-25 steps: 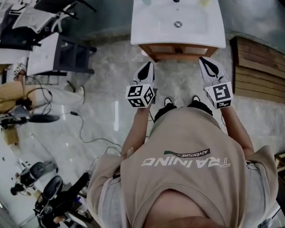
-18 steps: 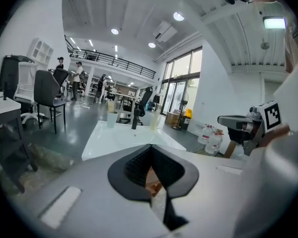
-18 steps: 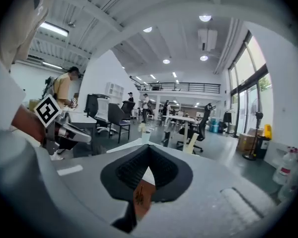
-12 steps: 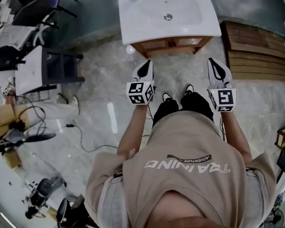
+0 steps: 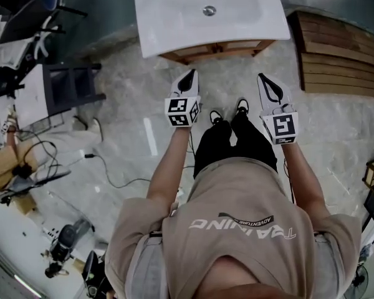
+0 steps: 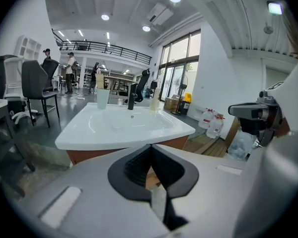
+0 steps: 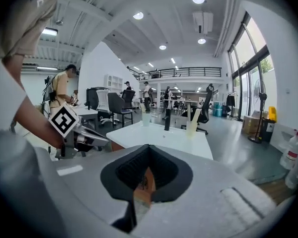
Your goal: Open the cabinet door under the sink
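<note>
Stone floor (image 5: 128, 114) parts cabinet (image 5: 215, 48) from left hand-held gripper (image 5: 187, 75) and right hand-held gripper (image 5: 265, 80), both closed; pallet (image 5: 343, 48) rightward.

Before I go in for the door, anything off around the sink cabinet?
Nothing stands out. The sink sits level on its cabinet, doors apparently shut. Both the left gripper and right gripper are shut, empty, short of it. A loose cable lies on the floor well left.
</note>
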`<state>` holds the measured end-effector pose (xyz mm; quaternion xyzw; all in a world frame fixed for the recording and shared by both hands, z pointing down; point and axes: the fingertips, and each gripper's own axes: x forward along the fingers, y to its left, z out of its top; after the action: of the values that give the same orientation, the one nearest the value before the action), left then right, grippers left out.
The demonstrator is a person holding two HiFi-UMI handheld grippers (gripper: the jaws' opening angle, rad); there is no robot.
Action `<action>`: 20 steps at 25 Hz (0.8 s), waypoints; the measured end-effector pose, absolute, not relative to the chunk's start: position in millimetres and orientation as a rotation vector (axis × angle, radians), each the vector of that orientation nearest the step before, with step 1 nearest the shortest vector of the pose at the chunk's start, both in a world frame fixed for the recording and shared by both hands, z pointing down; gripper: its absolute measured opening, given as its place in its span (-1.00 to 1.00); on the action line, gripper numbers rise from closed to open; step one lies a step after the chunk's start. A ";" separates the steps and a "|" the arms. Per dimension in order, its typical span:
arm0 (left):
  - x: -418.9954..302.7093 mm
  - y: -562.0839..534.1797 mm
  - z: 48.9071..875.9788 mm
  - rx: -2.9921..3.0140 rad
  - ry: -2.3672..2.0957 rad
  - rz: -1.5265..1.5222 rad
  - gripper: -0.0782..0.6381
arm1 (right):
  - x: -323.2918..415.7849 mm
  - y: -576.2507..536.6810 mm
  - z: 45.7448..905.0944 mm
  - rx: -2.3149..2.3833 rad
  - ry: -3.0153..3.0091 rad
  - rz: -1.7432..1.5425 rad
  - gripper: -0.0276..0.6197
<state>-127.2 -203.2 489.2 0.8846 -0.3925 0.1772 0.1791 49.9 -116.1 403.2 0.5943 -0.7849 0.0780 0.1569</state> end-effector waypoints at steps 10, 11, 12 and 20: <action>-67.9 -213.3 567.1 2.411 -1.128 0.514 -0.73 | 89.2 -107.2 501.9 1.420 -2.228 0.416 -0.91; -64.4 -213.2 575.9 2.407 -1.125 0.529 -0.73 | 92.4 -105.7 510.8 1.408 -2.224 0.428 -0.91; -61.3 -213.4 584.5 2.403 -1.123 0.544 -0.73 | 95.0 -104.4 518.8 1.398 -2.223 0.439 -0.91; -53.4 -216.9 643.1 2.345 -1.110 0.565 -0.73 | 91.5 -104.5 574.0 1.316 -2.237 0.456 -0.91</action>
<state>-53.4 -216.9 643.1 0.8571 -0.4058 0.2066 0.2409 91.5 -104.5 574.0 0.4836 -0.8218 0.1674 0.2505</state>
